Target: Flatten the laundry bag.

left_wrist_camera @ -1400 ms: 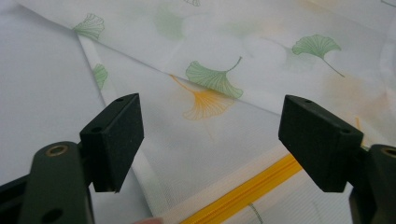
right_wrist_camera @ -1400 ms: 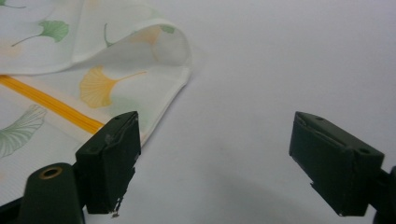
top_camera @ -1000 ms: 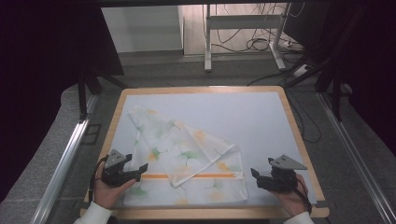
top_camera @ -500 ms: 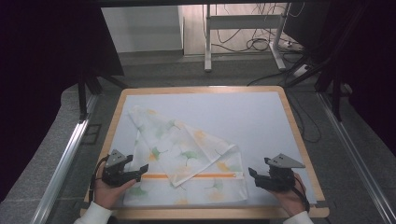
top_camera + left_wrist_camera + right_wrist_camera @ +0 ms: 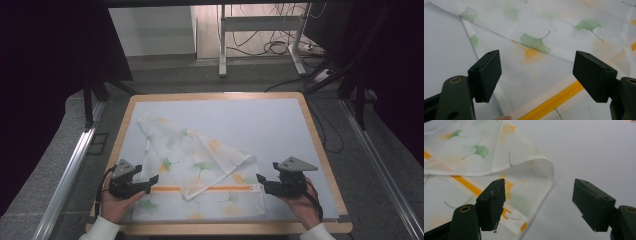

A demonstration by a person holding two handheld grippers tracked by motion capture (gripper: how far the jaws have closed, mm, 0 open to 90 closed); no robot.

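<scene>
A white cloth cover [image 5: 195, 165] printed with green and orange ginkgo leaves lies on the table, partly folded over itself, with an orange zipper [image 5: 205, 188] running across its near part. My left gripper [image 5: 152, 180] rests at the cloth's left edge, jaws open, the cloth [image 5: 536, 62] and zipper [image 5: 554, 102] lying between and beyond them. My right gripper [image 5: 260, 180] sits at the cloth's right edge near the zipper end, jaws open. In the right gripper view the folded corner [image 5: 541, 167] and zipper end [image 5: 516, 217] lie just ahead of the jaws.
The table has a pale blue mat [image 5: 270, 125] inside a wooden rim [image 5: 320, 150]. Metal rails [image 5: 70, 170] run along both sides on the floor. A desk frame and cables [image 5: 270, 40] stand beyond the far edge.
My right gripper has edged left toward the cloth's right edge. The left gripper and the cloth have hardly moved.
</scene>
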